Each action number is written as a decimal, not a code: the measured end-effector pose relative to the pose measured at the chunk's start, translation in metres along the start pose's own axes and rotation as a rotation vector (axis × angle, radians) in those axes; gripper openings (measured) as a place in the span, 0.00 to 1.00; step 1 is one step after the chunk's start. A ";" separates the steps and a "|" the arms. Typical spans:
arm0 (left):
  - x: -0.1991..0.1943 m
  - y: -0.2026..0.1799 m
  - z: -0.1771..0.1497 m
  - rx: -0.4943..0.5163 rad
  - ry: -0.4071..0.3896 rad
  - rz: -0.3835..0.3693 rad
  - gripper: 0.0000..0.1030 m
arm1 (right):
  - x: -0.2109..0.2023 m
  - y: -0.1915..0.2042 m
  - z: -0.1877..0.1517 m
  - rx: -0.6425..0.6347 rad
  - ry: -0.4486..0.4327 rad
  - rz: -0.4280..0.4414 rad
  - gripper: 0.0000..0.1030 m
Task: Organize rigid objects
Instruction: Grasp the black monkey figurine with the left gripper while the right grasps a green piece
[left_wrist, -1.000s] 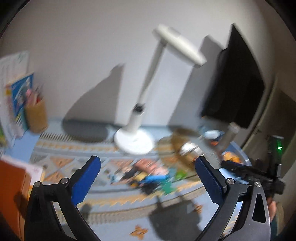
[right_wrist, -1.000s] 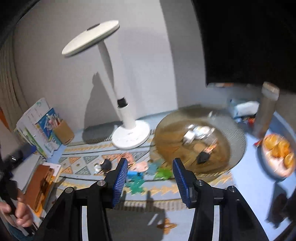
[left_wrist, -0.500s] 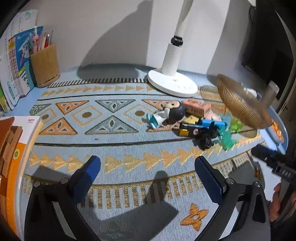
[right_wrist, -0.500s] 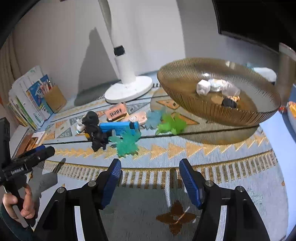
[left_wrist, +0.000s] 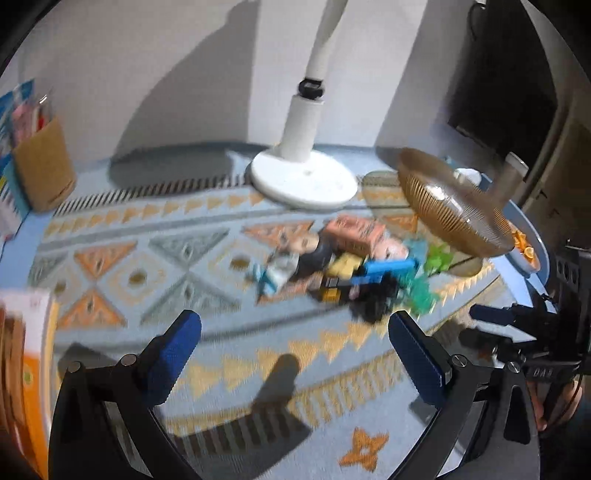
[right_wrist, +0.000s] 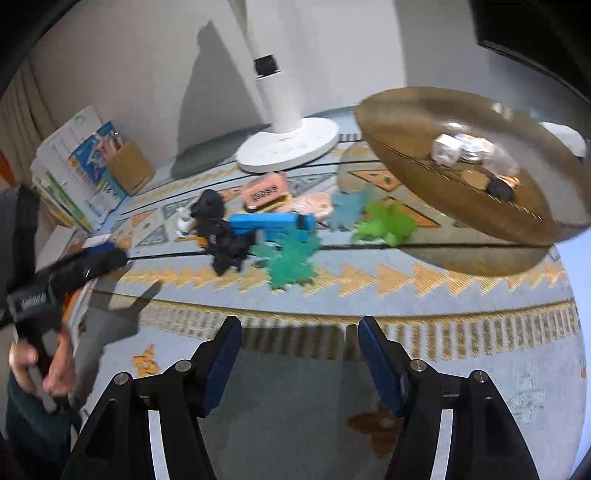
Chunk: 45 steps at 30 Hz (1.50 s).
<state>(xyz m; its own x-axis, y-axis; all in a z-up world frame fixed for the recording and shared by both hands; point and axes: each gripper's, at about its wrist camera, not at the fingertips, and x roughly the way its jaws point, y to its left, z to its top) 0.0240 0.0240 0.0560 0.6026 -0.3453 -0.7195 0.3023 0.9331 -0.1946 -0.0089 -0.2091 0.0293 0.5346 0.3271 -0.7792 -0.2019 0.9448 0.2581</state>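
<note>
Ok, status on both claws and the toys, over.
Left claw open, empty. Right claw open, empty. Toy pile on the mat beside the bowl. Nothing in the way.

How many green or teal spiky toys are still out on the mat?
3: a bright green one nearest the bowl, a pale teal one behind it, a darker teal one in front; others may be hidden.

Mid-frame in my right view, the toys lie in a loose heap on the patterned mat: a black figure (right_wrist: 221, 236) lying flat, a blue block (right_wrist: 271, 223) just behind it, a pink eraser-like box (right_wrist: 264, 192), teal (right_wrist: 291, 262) and green (right_wrist: 386, 223) star shapes. Upper right, my amber ribbed bowl (right_wrist: 424, 184) holds a white cube (right_wrist: 447, 147) and small bits.
</note>
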 end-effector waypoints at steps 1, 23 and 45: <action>0.006 0.000 0.007 0.017 0.008 -0.006 0.98 | 0.000 0.001 0.002 0.000 0.001 0.004 0.62; 0.097 0.005 0.038 0.049 0.138 -0.134 0.68 | 0.058 0.029 0.030 -0.110 0.059 -0.130 0.61; 0.016 -0.006 -0.014 -0.027 0.043 -0.034 0.56 | -0.006 0.029 -0.024 -0.255 -0.019 -0.150 0.34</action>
<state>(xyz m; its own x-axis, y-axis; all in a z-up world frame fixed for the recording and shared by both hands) 0.0212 0.0140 0.0359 0.5601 -0.3727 -0.7399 0.3017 0.9235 -0.2368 -0.0384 -0.1840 0.0279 0.5887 0.1872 -0.7864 -0.3180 0.9480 -0.0124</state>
